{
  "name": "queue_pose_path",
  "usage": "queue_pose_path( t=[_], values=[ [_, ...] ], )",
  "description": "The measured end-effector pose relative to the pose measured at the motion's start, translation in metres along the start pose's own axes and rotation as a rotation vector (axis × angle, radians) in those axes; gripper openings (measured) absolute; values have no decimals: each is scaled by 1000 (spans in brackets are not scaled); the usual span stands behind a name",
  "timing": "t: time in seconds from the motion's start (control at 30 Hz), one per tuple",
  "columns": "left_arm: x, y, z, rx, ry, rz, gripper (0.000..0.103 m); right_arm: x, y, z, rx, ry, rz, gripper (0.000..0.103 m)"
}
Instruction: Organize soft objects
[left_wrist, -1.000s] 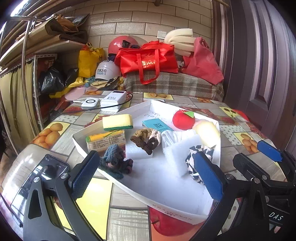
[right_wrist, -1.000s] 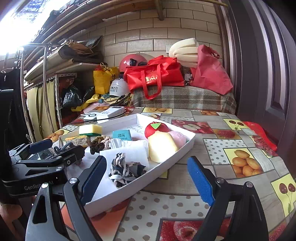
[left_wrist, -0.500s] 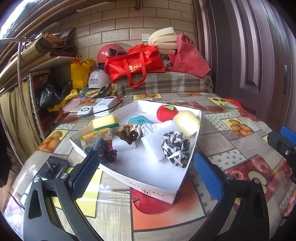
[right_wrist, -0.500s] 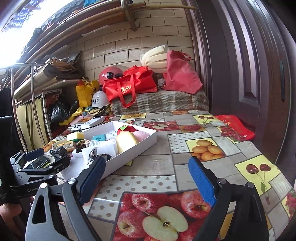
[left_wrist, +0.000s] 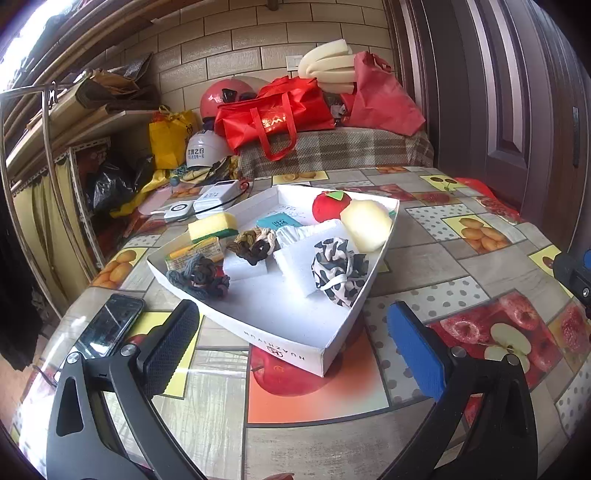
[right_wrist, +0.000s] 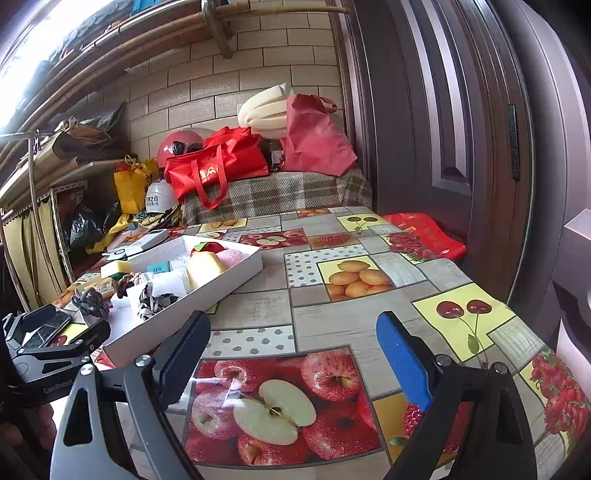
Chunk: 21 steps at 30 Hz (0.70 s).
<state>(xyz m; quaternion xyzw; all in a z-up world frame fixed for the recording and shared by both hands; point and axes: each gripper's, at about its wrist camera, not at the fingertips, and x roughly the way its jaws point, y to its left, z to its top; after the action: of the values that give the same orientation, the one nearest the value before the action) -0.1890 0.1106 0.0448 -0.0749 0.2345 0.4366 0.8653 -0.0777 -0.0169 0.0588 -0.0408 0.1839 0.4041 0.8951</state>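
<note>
Black left gripper (left_wrist: 291, 352) and right gripper (right_wrist: 293, 356), blue-padded jaws, silver screws.

The left hand-held gripper (left_wrist: 291, 347) hangs wide open above the tabletop (left_wrist: 424, 258). At twelve o'clock sits a white tray (left_wrist: 280, 350) holding a spotted scrunchie (left_wrist: 340, 271). A phone (left_wrist: 110, 325) lies at ten o'clock.

We are seeing the pink soft item (right_wrist: 236, 254) mostly hiding behind the yellow sponge block (right_wrist: 203, 266); print on the teal packet (left_wrist: 279, 222) is reading too small.
</note>
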Motion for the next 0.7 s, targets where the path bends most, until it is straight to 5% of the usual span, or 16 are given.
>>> queue_pose_path(
  t=[0.17,0.27,0.33,0.7],
  values=[
    [-10,-4,12,33,3,77,103,-1,-1,-3,1,5,11,92],
    [-20,0,27,18,3,49,103,0,-7,-3,29,11,23,92],
    [-25,1,38,8,11,47,103,1,-10,-3,45,18,29,103],
    [-23,8,39,-64,90,40,103,0,-8,-2,33,14,36,103]
  ],
)
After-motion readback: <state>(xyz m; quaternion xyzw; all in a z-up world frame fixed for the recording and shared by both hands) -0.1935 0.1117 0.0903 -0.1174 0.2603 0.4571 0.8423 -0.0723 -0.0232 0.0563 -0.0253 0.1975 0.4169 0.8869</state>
